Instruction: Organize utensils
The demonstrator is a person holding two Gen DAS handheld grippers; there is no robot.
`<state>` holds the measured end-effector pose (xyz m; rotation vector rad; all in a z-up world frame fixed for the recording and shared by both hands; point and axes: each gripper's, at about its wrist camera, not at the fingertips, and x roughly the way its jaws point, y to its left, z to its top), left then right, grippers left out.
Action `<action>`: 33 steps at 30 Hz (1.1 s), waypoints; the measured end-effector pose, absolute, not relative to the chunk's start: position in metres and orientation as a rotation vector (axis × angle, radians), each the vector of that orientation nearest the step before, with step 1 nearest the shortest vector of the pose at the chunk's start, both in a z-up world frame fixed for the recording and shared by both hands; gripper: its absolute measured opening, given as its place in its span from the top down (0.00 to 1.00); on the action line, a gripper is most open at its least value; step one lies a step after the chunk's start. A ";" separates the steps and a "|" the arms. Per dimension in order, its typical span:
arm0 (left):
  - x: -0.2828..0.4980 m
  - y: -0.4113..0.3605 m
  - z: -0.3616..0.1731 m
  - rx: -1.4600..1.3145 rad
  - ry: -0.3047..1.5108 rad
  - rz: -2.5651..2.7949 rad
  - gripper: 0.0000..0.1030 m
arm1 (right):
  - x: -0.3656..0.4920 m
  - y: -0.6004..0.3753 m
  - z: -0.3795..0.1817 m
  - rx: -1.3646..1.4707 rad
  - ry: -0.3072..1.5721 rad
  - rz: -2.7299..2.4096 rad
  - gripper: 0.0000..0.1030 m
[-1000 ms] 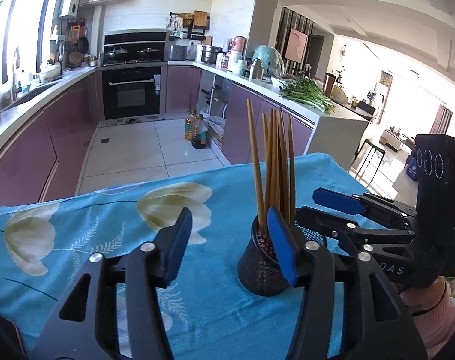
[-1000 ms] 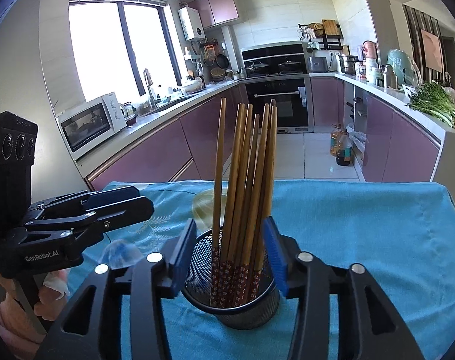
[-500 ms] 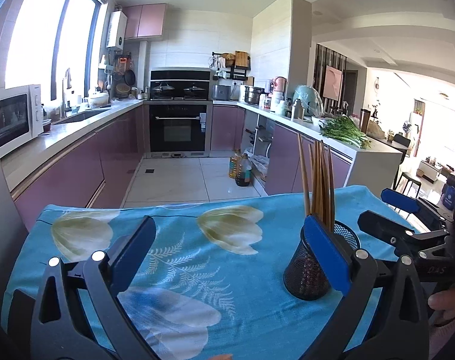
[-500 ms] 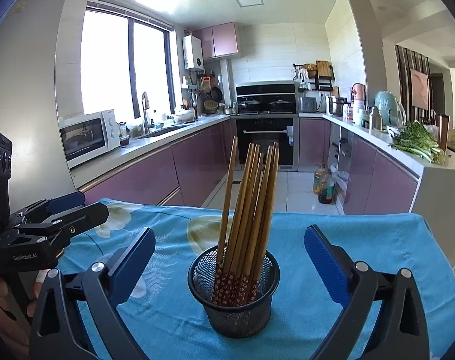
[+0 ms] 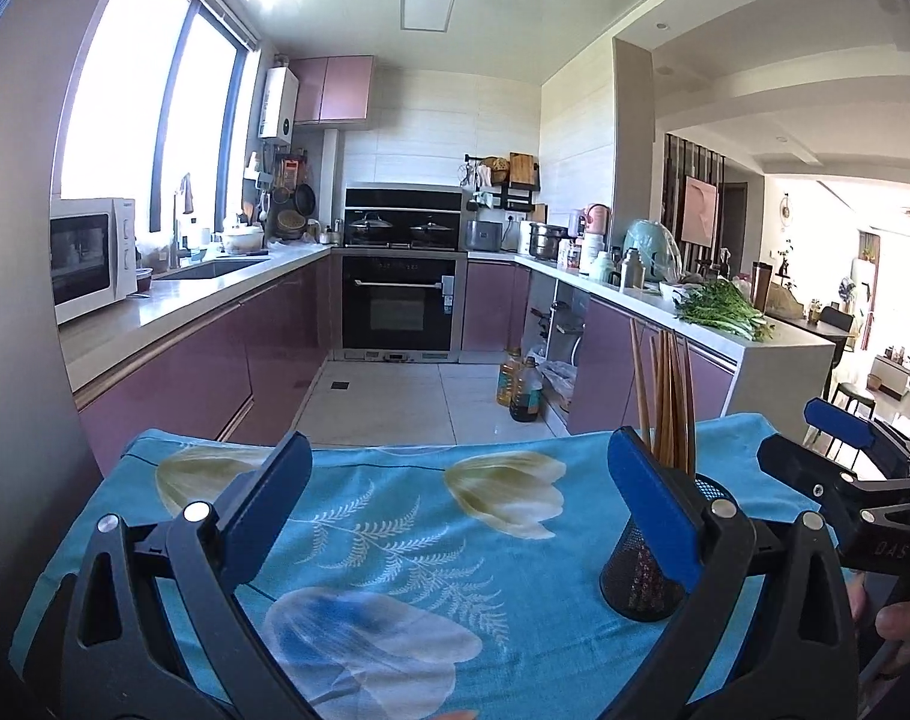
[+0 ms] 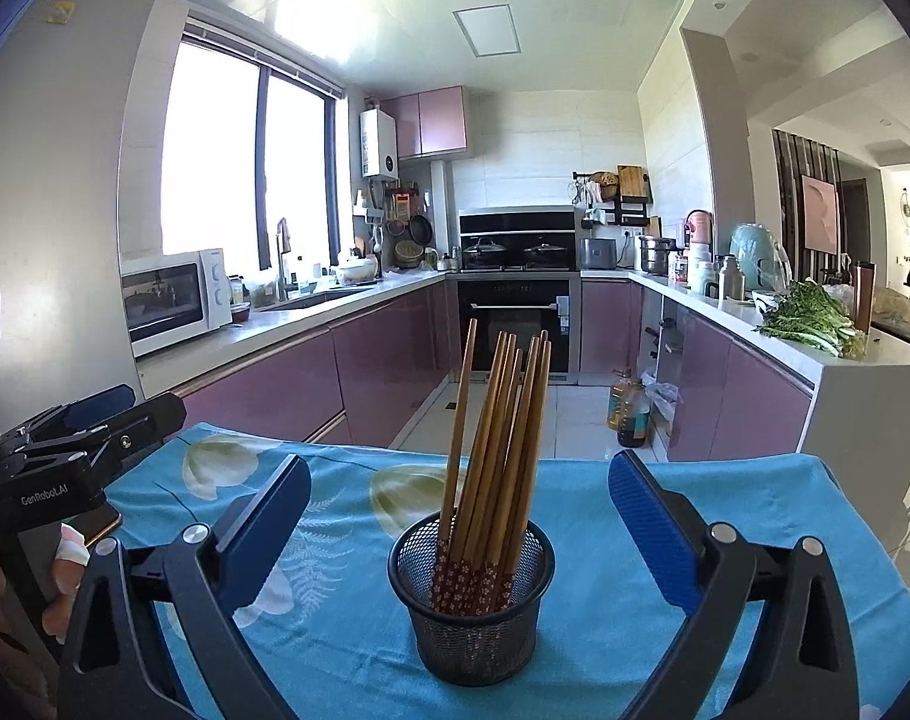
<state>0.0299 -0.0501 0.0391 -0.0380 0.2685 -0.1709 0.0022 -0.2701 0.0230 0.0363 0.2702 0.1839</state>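
Two grippers: both stood over the table's near edge, each held by a person's hand.
Left gripper (image 5: 458,501): jaws stood spread wide, with only cloth between the blue pads and nothing held.
Right gripper (image 6: 460,519): jaws stood equally wide, the pads on either side of the holder and clear of its rim; nothing gripped.
Mesh holder (image 6: 472,612): black wire cup, upright on the tablecloth, toward the table's right side.
Chopsticks (image 6: 497,438): wooden bundle standing in the holder, patterned red ends down, tops leaning slightly right.
Tablecloth (image 5: 395,546): turquoise with pale flowers, covering the table.
Far background: purple cabinets, a black oven (image 6: 515,324), a white microwave (image 6: 170,300) at left, and greens (image 6: 812,315) on the right counter.
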 end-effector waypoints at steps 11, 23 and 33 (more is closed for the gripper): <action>0.017 -0.045 0.044 -0.044 0.230 -0.137 0.05 | -0.001 -0.263 0.025 0.025 0.248 0.175 0.07; 0.015 -0.044 0.045 -0.046 0.220 -0.126 0.05 | -0.005 -0.263 0.027 0.029 0.244 0.172 0.07; 0.014 -0.044 0.045 -0.045 0.220 -0.122 0.05 | 0.000 -0.261 0.029 0.033 0.242 0.170 0.07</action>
